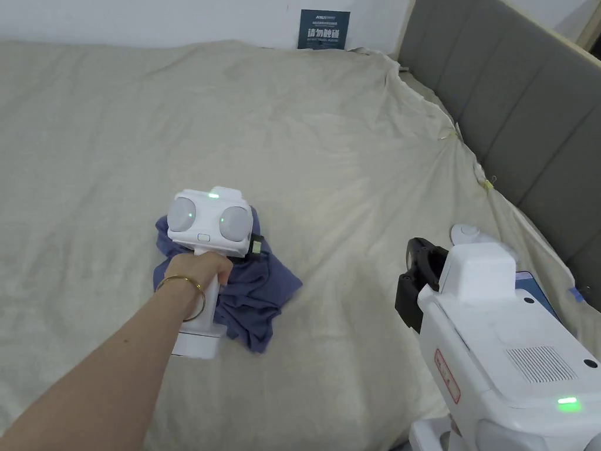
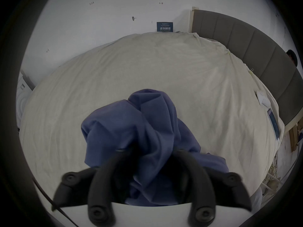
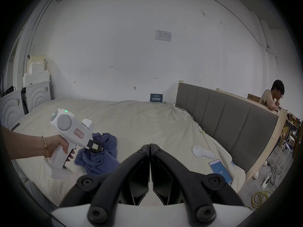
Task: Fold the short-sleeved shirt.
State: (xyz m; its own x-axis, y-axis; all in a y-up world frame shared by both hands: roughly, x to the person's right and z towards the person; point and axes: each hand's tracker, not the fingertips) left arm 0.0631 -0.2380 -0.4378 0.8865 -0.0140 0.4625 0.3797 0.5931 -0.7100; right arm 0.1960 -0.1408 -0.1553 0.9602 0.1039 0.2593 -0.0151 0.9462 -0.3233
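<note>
From the head view, my left gripper (image 1: 253,243) sits over the shirt (image 1: 258,293), a crumpled blue heap on the sheet (image 1: 328,135) with no clear long axis; my right gripper (image 1: 418,280) hangs well apart. In the left gripper view, the jaws stand apart with shirt (image 2: 134,125) folds bunched between them; I cannot tell whether they pinch. In the right gripper view, my jaws are pressed together on nothing, and a phone (image 3: 220,170) lies near the headboard (image 3: 229,114).

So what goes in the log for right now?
shirt: crumpled on bed | left gripper: open around shirt | right gripper: shut, empty
</note>
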